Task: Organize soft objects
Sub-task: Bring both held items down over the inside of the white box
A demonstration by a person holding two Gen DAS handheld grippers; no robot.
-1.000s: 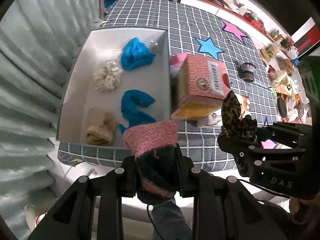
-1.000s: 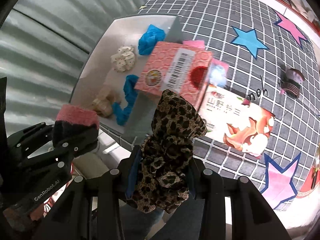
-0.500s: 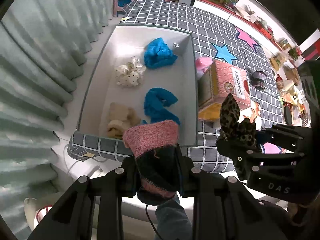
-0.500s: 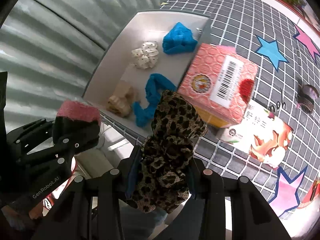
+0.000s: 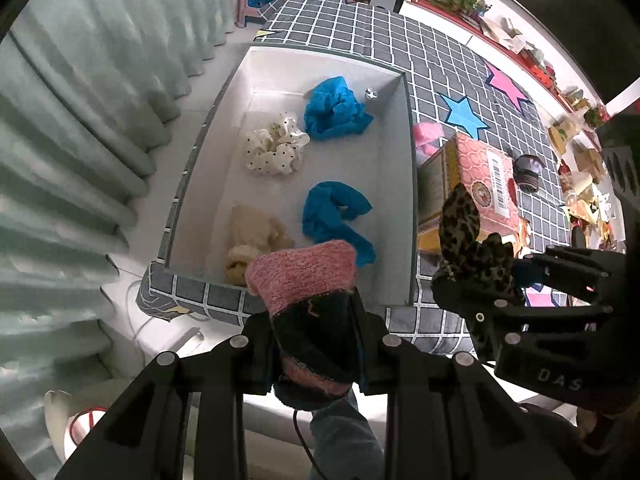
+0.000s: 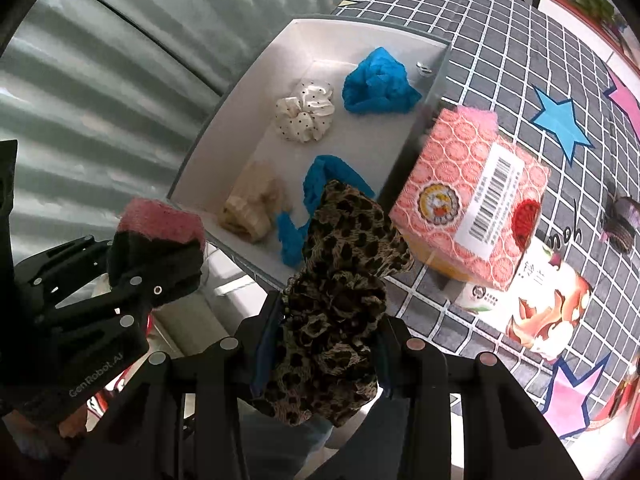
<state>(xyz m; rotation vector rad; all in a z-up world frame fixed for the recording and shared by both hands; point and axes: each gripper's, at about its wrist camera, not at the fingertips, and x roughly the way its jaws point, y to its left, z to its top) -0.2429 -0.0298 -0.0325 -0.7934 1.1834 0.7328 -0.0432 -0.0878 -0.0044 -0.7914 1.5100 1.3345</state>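
My left gripper (image 5: 316, 344) is shut on a pink and black fuzzy sock (image 5: 308, 280), held above the near edge of a white box (image 5: 394, 184). To its right my right gripper (image 6: 332, 344) is shut on a leopard-print scrunchie (image 6: 340, 264); it also shows at the right of the left wrist view as the scrunchie (image 5: 472, 240). Inside the box lie two blue cloths (image 5: 334, 110) (image 5: 332, 216), a white dotted scrunchie (image 5: 274, 148) and a beige scrunchie (image 5: 252, 240). From the right wrist view the left gripper (image 6: 156, 264) hangs beside the box's near corner.
A pink carton (image 6: 472, 204) stands right of the box on the grey checked cloth (image 6: 520, 56), with a printed pack (image 6: 540, 304) beside it and a small dark round thing (image 6: 620, 224) farther right. Pale curtains (image 5: 80, 100) hang left of the table. Shelves with clutter (image 5: 576, 160) line the far right.
Both grippers have moved left with their loads, from in front of the pink carton toward the box's near edge. The box now fills more of both views.
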